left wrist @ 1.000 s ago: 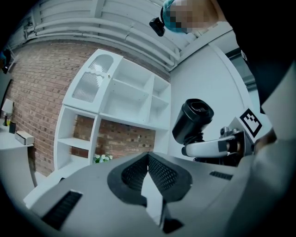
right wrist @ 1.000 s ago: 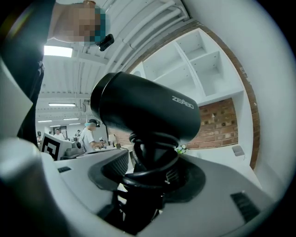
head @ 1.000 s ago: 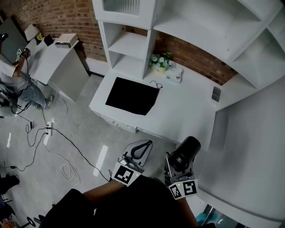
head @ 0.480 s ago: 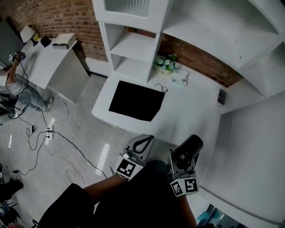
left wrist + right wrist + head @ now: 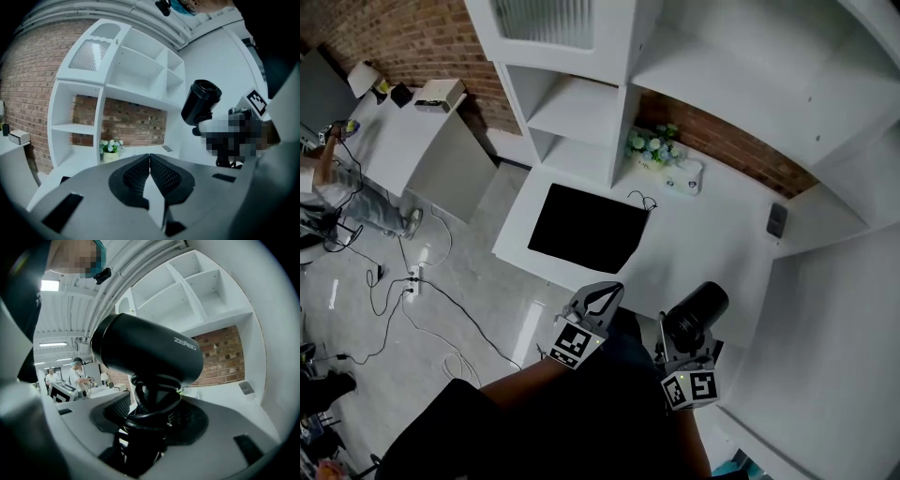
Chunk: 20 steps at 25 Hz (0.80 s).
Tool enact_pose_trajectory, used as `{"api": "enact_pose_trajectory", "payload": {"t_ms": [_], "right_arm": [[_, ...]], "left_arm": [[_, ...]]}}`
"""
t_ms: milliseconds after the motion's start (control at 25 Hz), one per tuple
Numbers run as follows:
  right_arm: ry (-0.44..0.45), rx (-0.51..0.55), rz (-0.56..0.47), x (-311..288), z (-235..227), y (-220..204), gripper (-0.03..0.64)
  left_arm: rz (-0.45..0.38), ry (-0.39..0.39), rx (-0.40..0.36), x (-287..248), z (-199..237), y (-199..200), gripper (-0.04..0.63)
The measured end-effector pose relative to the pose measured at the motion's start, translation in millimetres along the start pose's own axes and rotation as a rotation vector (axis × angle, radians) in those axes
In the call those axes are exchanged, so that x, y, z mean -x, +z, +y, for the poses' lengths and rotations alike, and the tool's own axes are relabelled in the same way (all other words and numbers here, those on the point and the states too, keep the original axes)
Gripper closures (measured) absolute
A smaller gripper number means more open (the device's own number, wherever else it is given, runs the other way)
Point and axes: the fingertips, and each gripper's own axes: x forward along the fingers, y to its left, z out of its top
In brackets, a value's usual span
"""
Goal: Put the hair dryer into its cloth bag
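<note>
Gripping one hair dryer [image 5: 146,353], right tool [image 5: 151,414]

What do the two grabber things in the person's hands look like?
The left gripper and right gripper are light grey plastic, with black ridged pads in dark rounded hollows. Each carries a white cube printed with black square markers. The person wears dark clothing.
</note>
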Motion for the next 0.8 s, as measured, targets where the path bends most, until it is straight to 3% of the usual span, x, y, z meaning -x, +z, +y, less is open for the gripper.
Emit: {"api": "enact_pose_trajectory", "payload": {"t_ms": [240, 400, 800], "right_arm": [[0.026, 0.015, -0.005, -29.4, -28.5, 2.1, 0.362], [0.045, 0.041, 0.020, -45.0, -47.6, -10.6, 0.362], [0.011, 0.023, 0.099, -74.4, -94.0, -34.0, 0.362]], "left_arm": [[0.185, -0.019, 0.011, -50.2, 24.3, -58.0, 0.578], [0.305, -0.011, 0.058, -82.5, 39.9, -99.0, 0.577], [0.535, -0.016, 0.013, -136.7, 68.2, -174.2, 0.575]]}}
